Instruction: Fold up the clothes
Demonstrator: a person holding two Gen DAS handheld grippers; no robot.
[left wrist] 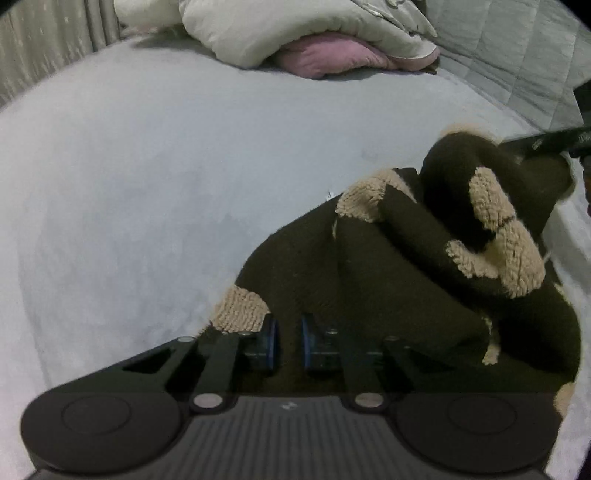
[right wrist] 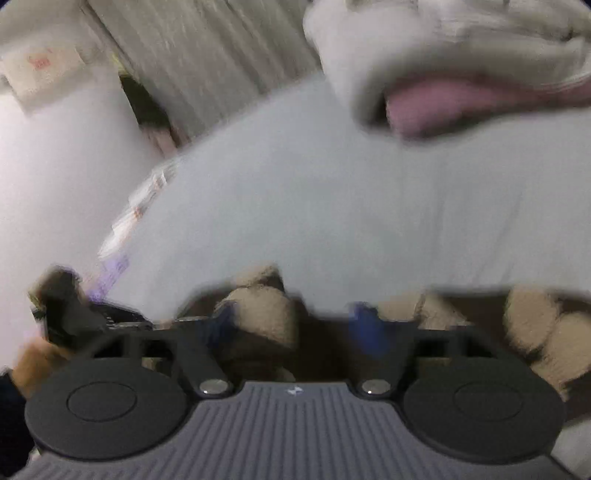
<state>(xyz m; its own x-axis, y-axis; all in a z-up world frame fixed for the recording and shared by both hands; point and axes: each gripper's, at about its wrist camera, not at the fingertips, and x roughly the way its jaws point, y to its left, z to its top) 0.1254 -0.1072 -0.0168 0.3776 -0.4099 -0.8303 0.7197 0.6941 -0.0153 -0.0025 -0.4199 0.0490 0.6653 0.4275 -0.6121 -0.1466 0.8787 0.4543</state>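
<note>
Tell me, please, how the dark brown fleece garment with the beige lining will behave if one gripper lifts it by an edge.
The garment lies crumpled in soft folds on the bed, so it will probably hang limp and sag. Its thick pile lining suggests that it is bulky but fairly light. The fuzzy surface should grip well between the left gripper's pads, so slipping seems unlikely.

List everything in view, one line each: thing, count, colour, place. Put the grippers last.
garment: one, dark brown with tan fleece patches, crumpled on the near right of the bed.
bed sheet: one, pale grey-blue, covers the bed.
duvet: one, cream, bunched at the far end.
pink cushion: one, pink, tucked under the duvet.
curtain: one, beige, far left.
quilted cover: one, grey-green, far right.
left gripper: black, blue pads, narrowly parted at the garment's edge.
right gripper: black, blue pads, wide open over the garment, blurred.
</note>
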